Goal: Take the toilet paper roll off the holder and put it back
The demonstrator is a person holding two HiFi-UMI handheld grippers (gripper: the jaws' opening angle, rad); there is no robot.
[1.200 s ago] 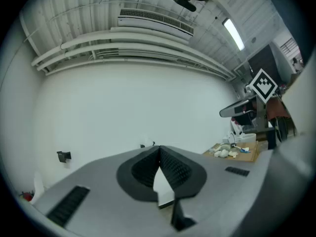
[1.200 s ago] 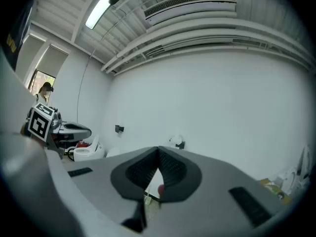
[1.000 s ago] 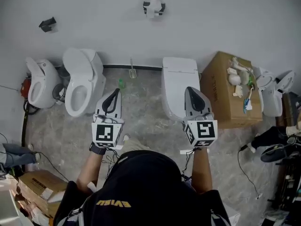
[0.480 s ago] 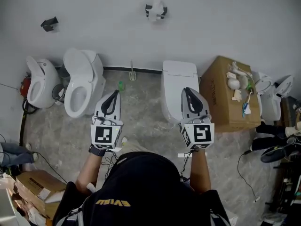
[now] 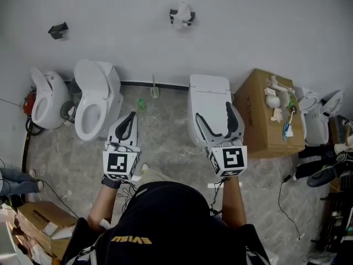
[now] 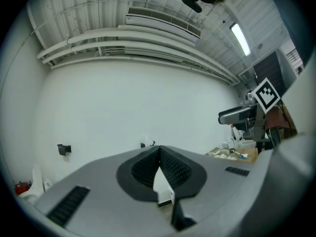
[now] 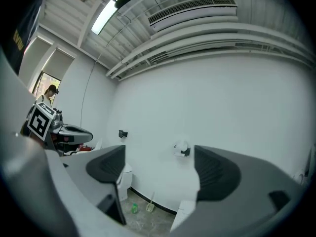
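Up on the white wall, the toilet paper roll (image 5: pixel 181 11) sits on its holder (image 5: pixel 190 15), with neither tool touching it. Well short of the holder and down to its left, the left tool (image 5: pixel 132 116) points level at the wall, jaws pressed together on nothing. Down to the holder's right, the right tool (image 5: pixel 213 111) has just been opening its jaws: they stand wide and empty, and the right gripper view frames the far-off holder in the gap.

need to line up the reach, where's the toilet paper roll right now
The white toilet paper roll hangs on its black wall holder, top centre of the head view, on the white wall above and slightly left of the closed white toilet.
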